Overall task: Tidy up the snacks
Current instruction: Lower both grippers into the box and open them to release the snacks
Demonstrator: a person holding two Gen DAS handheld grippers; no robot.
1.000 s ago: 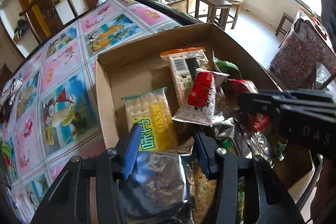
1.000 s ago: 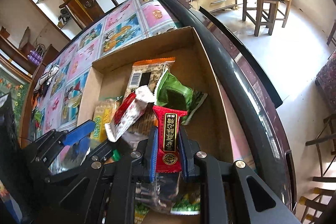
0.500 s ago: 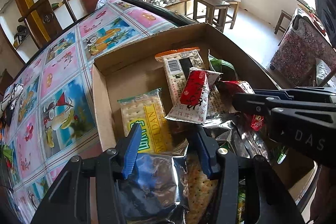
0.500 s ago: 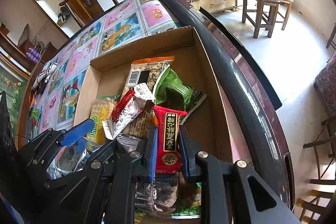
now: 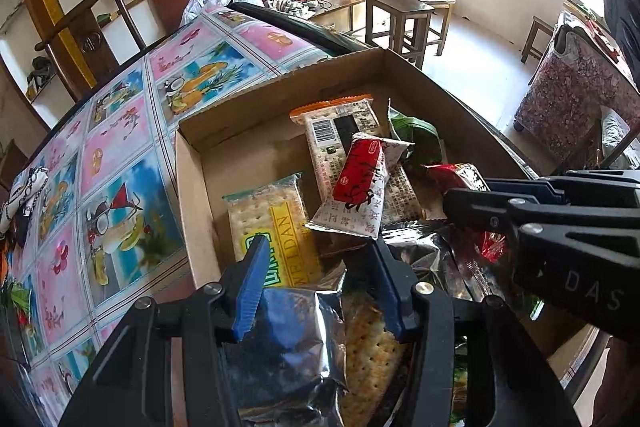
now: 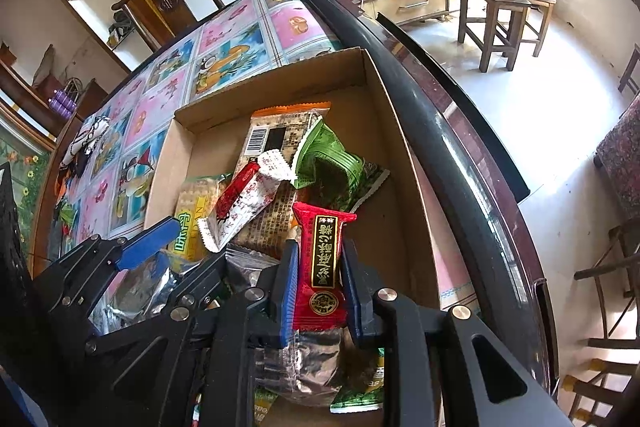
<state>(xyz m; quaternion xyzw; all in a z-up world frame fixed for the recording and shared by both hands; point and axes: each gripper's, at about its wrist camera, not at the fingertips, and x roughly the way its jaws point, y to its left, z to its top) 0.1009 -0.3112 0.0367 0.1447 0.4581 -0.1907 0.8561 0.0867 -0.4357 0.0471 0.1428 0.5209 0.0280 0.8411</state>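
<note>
Right gripper [image 6: 316,283]: fingers clamped on a red snack packet [image 6: 325,267], held upright above the cardboard box [image 6: 404,163]. Left gripper [image 5: 320,279]: fingers part-open, pinching a silver foil packet [image 5: 296,343]. Ahead, remaining snacks lie heaped in the box, probably awaiting sorting.

Red-and-gold packet [image 6: 325,269], yellow-striped cracker pack [image 5: 276,223], pink-and-blue fruit-print tablecloth [image 5: 120,155]
</note>
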